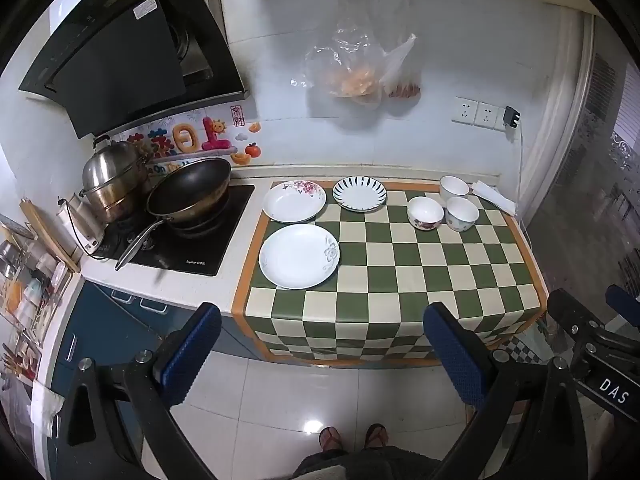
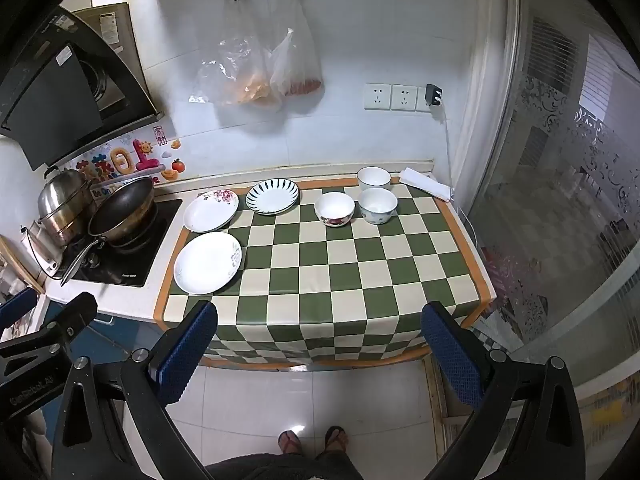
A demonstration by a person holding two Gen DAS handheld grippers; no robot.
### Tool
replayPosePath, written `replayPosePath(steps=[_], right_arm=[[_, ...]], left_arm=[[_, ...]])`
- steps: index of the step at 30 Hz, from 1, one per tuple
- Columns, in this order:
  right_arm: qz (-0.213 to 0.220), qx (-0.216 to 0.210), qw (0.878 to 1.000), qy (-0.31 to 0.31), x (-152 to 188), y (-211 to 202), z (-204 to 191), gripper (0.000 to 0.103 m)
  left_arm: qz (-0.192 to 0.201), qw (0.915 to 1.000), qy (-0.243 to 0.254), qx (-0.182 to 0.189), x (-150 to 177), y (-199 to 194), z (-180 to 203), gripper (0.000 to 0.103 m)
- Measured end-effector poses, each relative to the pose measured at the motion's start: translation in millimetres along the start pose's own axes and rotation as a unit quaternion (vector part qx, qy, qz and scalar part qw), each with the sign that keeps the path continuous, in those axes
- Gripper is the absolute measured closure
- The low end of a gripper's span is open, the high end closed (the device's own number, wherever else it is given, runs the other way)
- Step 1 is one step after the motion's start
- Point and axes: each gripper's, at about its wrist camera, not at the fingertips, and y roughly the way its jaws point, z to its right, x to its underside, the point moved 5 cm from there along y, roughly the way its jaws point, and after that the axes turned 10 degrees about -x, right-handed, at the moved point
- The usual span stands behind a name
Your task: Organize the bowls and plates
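Both the left gripper and the right gripper are held spread wide and empty, short of the checkered cloth. Three plates are laid at its left; farther back, three bowls are clustered.

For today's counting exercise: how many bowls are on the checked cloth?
3, all at the cloth's far right: a floral bowl nearest the plates, a blue-patterned bowl beside it, a white bowl behind. None appear hidden.

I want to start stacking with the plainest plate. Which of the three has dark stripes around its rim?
The back right plate, nearest the bowls. The other two carry flowers: pink, grey.
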Motion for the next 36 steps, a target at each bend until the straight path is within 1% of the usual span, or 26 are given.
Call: replayPosePath(steps=[1, 24, 25, 36], right_arm=[[0.001, 0.001, 1.0, -0.002, -0.3, 0.2, 0.3, 0.0], [0.0, -0.004, 1.0, 0.003, -4.7, 6.2, 4.3, 0.0], [0.0, -0.004, 1.0, 0.003, -4.9, 8.4, 6.5, 0.0], [0.0, -0.006, 1.0, 0.005, -3.4, 7.7, 4.5, 0.0]], left_arm=[[0.004, 1.0, -0.003, 0.004, -0.1, -0.6, -0.1, 0.0], [-0.004, 1.0, 0.001, 0.002, 1.1, -1.1, 0.7, 0.0], [-0.004, 1.0, 0.002, 0.001, -2.7, 4.1, 6.3, 0.0], [-0.004, 1.0, 0.002, 0.001, -4.3, 4.8, 7.8, 0.0]])
